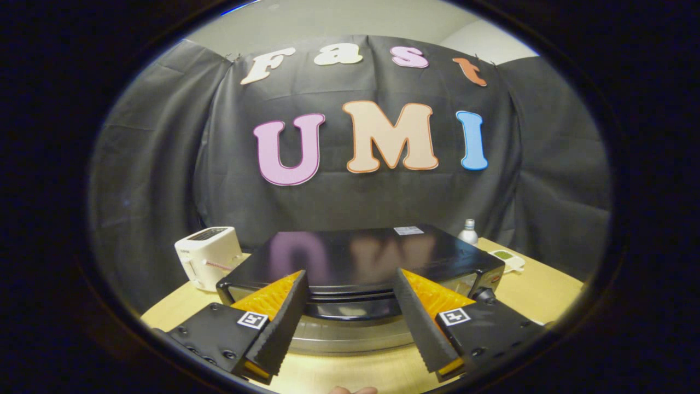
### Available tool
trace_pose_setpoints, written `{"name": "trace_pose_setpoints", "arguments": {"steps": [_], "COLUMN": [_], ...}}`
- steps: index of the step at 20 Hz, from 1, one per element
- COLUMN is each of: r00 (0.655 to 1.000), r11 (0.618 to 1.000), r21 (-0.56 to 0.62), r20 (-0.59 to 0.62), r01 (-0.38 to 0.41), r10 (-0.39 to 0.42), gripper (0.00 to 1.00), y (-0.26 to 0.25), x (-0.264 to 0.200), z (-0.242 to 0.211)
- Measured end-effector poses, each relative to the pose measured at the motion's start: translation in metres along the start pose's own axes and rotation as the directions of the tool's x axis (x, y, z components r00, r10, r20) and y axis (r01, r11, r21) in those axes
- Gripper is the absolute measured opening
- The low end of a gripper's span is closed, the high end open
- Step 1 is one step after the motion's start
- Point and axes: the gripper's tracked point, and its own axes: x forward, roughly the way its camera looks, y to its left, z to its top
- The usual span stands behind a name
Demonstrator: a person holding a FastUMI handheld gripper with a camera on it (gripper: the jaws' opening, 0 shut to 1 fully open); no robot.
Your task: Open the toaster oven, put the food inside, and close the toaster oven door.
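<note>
Hovering with gripper (350,314) fingers spread wide, clamped on nothing. Toaster oven (361,262) sits just ahead, its door handle (350,310) showing between the fingers, door apparently closed. Risk, my read: glossy curved handle, so a shallow or off-centre bite could slip off mid-pull. White toaster (209,256) stands beyond the left finger.
</note>
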Motion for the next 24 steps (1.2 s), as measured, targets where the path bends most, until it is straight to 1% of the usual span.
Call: {"name": "trace_pose_setpoints", "arguments": {"steps": [9, 20, 24], "r00": [0.999, 0.993, 0.991], "r11": [0.999, 0.995, 0.994], "r21": [-0.007, 0.034, 0.018], "r20": [0.006, -0.067, -0.089], "r01": [0.037, 0.097, 0.105], "r10": [-0.037, -0.094, -0.103], "gripper": [0.97, 0.97, 0.97], "y": [-0.005, -0.014, -0.016], "x": [-0.040, -0.089, -0.103], "z": [-0.009, -0.040, -0.051]}}
